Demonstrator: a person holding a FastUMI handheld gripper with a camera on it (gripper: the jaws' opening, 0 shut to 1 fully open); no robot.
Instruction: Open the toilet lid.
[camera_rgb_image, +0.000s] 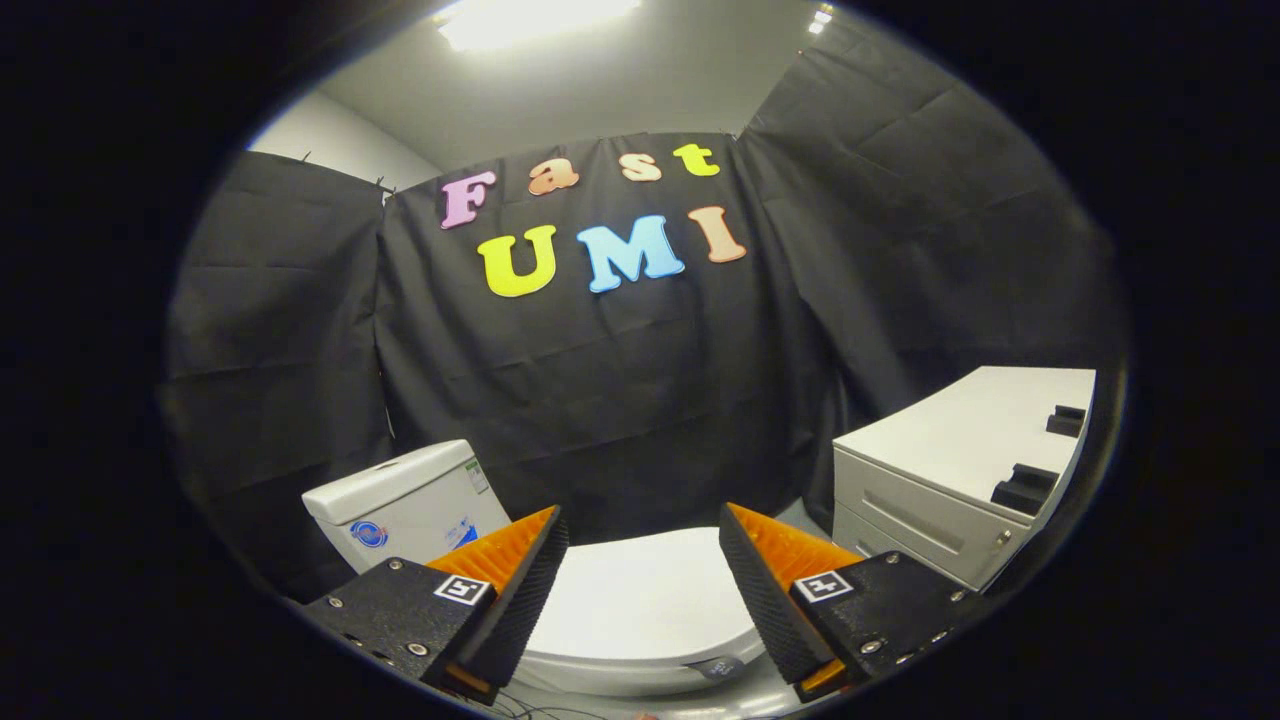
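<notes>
- Gripper view takes in a booth hung with black cloth walls (640, 380), a pale ceiling and a bright ceiling light (530, 20) at the top of the frame.
- A white drawer cabinet (950, 480) stands at lower right, with two dark blocks (1030, 488) on its top.
- The toilet lid (645, 600) lies closed and flat at bottom centre, seen through the gap between the fingers. Its long axis runs from the near rounded front toward the upper left, where the white tank (400, 505) stands.
- The gripper (645, 545) hangs above the lid with its fingers wide apart, holding nothing.
- The fingers cover the lid's sides and the hinge end; the bowl below is hard to make out.
</notes>
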